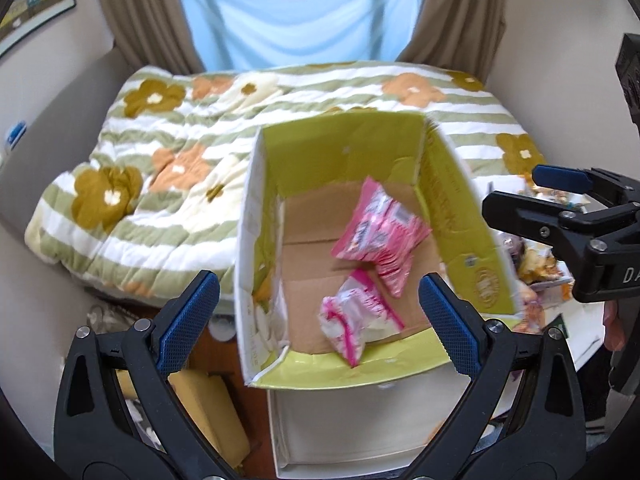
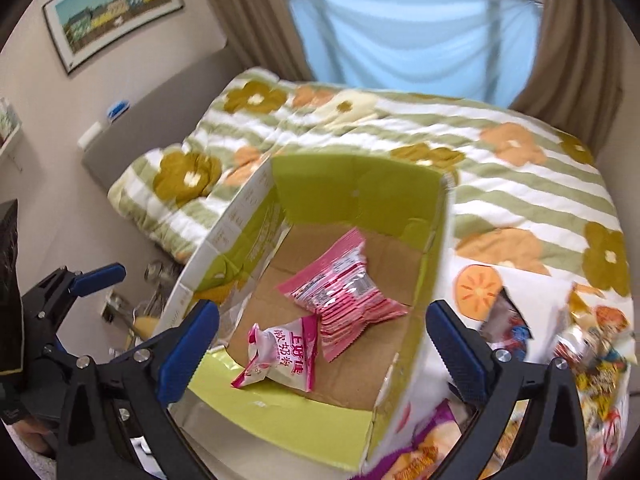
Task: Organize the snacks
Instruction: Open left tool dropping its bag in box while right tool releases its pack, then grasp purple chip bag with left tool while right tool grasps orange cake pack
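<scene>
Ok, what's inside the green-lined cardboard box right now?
Inside the green-lined cardboard box, two packets: a pink striped snack packet lying partly over a pink-and-white candy packet. Otherwise bare cardboard floor shows; whatever is beneath the packets is covered.

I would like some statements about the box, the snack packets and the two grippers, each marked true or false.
1. Two pink packets lie inside the cardboard box. True: one pink packet and a pink-and-white packet.
2. The right gripper holds a packet. False: it is open and empty.
3. The left gripper is open. True.
4. The box is empty. False: it holds both packets.
5. More snacks lie outside the box. True.
</scene>
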Demonstrator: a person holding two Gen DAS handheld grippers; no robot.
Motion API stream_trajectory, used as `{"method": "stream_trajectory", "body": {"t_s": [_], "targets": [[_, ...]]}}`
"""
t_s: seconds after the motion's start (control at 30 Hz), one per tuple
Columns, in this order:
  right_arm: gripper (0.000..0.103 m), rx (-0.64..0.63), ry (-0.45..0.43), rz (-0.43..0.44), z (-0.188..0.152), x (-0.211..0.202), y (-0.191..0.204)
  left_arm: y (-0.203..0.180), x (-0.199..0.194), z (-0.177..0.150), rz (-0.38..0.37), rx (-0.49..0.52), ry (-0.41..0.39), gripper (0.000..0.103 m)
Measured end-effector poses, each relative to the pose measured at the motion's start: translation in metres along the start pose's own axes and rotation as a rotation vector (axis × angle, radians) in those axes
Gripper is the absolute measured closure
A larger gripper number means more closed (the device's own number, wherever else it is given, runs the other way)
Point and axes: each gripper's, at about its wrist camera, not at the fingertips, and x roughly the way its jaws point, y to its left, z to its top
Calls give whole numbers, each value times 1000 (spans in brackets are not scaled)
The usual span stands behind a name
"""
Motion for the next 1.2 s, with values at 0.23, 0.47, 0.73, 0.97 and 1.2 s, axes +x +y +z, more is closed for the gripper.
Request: {"method": "stream_trajectory", "body": {"t_s": [0.23, 0.47, 0.73, 0.97, 1.2], "targets": [[0, 61, -96, -94, -16, -58, -22, -46, -22, 16, -74, 75, -54, 3], [0, 108, -165, -155, -48, -110, -74, -114, -35, 16, -116, 110, -90, 3], [0, 142, -159, -179, -94, -157, -153, -205, -43, 0, -137, 71, -94, 3], [0, 120, -132, -176, -129, -175, -206, -263, -33, -32, -88, 20, -50, 3], [0, 136, -80, -108, -151, -161, -241, -270, -21, -61, -25, -16, 9, 3]]}}
